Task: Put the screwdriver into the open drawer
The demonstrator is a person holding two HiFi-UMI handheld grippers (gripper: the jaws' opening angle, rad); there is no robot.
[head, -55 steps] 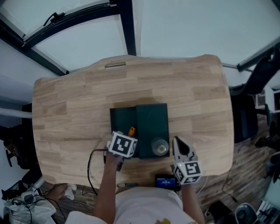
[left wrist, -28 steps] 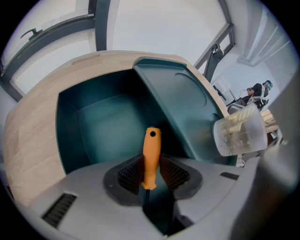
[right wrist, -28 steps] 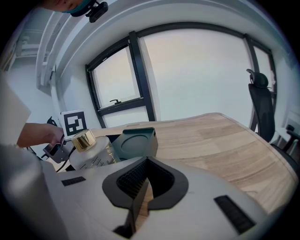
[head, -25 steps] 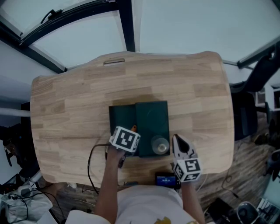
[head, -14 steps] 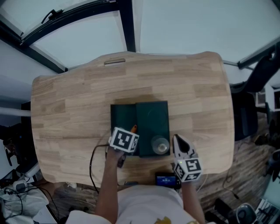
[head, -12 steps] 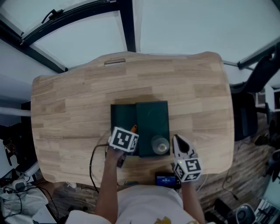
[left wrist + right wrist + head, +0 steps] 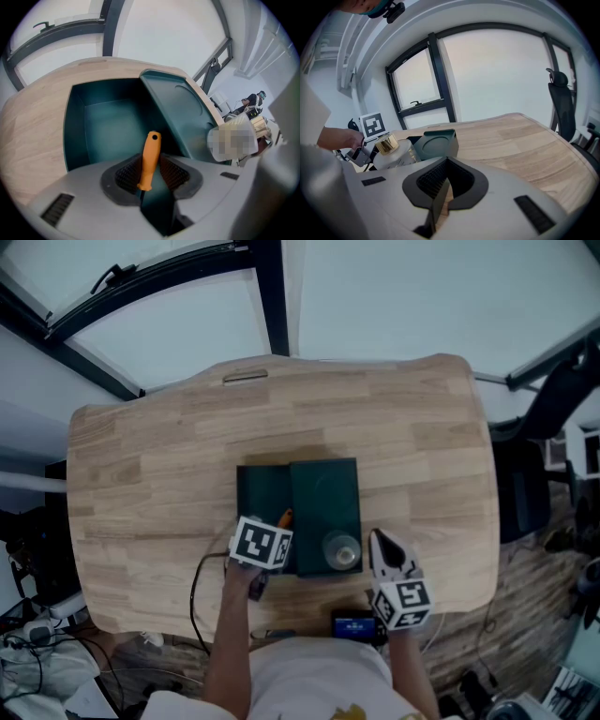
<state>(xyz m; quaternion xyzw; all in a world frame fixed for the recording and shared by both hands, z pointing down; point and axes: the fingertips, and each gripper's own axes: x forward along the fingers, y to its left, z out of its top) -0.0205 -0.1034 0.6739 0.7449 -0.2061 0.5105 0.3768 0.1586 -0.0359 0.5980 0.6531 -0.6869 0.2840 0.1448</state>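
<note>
A pale wooden desk (image 7: pixel 169 456) seen from above carries a dark green box (image 7: pixel 326 493) near its front edge. The box's drawer (image 7: pixel 261 486) stands open on the left side, and its inside is bare.

The left gripper (image 7: pixel 278 526) hangs over the near end of that drawer. Its fingers are clenched on the screwdriver (image 7: pixel 149 157), gripping the orange handle, which points forward and up over the drawer's hollow. The dark blade runs back between the fingers.

The right gripper (image 7: pixel 382 547) hangs just right of the box, over the desk's front edge. Its fingers are pressed together with nothing between them.

A clear bottle (image 7: pixel 342 552) with a gold cap seems to stand on the box's near right corner, between the two grippers.
</note>
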